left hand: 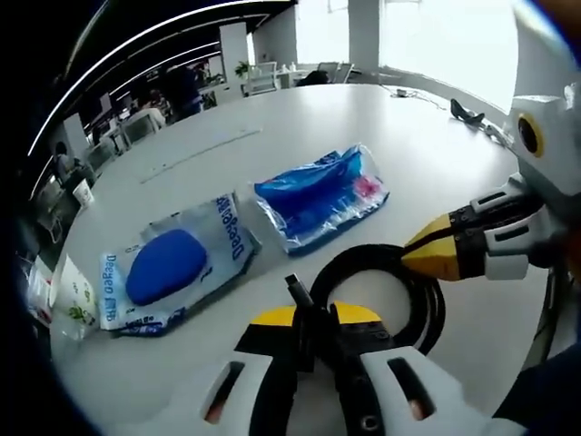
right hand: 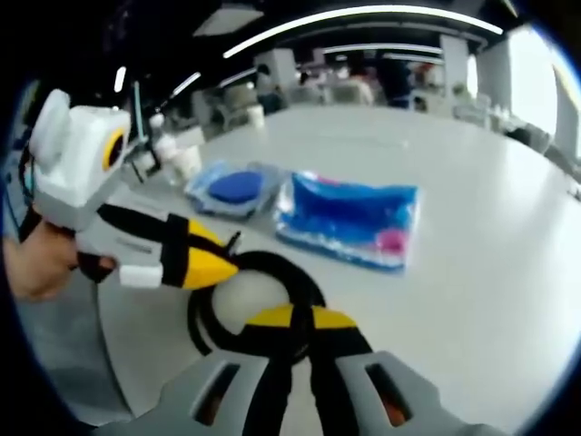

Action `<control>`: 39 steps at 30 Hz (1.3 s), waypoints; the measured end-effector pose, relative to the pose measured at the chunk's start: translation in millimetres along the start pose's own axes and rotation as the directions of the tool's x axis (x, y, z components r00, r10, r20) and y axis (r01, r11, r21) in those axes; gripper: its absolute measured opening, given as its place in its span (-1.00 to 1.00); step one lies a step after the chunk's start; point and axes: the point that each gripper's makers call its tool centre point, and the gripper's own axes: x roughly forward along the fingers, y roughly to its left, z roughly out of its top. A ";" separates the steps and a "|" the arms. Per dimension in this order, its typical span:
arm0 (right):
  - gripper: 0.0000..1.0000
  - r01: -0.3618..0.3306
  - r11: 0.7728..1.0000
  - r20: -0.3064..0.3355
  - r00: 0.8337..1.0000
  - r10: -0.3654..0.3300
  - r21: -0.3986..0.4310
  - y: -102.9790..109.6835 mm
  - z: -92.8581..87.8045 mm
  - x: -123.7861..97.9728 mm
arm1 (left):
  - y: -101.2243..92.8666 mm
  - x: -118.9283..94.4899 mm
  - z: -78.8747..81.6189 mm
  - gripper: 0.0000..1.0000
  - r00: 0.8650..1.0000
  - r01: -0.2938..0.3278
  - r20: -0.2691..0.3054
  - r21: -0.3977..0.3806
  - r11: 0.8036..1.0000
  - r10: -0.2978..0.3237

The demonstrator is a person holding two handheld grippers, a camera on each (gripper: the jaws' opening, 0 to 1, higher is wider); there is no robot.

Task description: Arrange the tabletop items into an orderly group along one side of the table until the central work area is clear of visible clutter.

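Left gripper view: our left tongs (left hand: 310, 309) are clenched on the black coiled cable (left hand: 427, 300) lying on the white bench (left hand: 300, 127) — the right tongs (right hand: 292, 320) grip the same coil, also clamped. Just beyond it lie two packets, side by side: a blue pouch (left hand: 320, 195) and a clear pack with a blue pad (left hand: 172, 263).

Ahead of my left gripper (left hand: 313, 318) the black coiled cable (left hand: 419, 289) lies against the jaws, with the right gripper (left hand: 413, 257) reaching in over it. Just beyond, two packets block the way side by side: the clear pack with the blue pad (left hand: 172, 263) and the blue bag (left hand: 320, 195). Past them the tabletop (left hand: 300, 118) is bare, giving me open room out to its far edge.
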 end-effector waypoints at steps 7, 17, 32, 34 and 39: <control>-0.96 -0.003 1.000 0.005 1.000 0.003 0.001 0.3 -1.3 1.1 | -3.7 2.6 -4.2 -0.57 1.000 0.026 0.000 0.015 1.000 -0.026; -0.94 0.009 1.000 0.004 1.000 -0.009 -0.014 0.1 -1.3 1.8 | 8.4 -19.8 -4.5 0.13 0.998 0.057 0.037 -0.011 0.998 -0.056; 0.18 -0.013 0.998 0.192 0.981 0.023 -0.054 20.1 43.8 -8.8 | 53.1 -116.0 8.3 0.98 0.939 0.188 0.305 -0.072 0.979 -0.158; 0.42 -0.023 0.998 0.245 0.969 0.036 -0.056 29.2 57.2 -17.9 | 67.9 -130.5 8.0 0.98 0.932 0.184 0.329 -0.067 0.981 -0.153; 0.66 -0.036 0.997 0.319 0.946 0.058 -0.075 46.8 77.1 -48.6 | 116.3 -176.6 1.8 0.98 0.917 0.197 0.371 -0.109 0.974 -0.144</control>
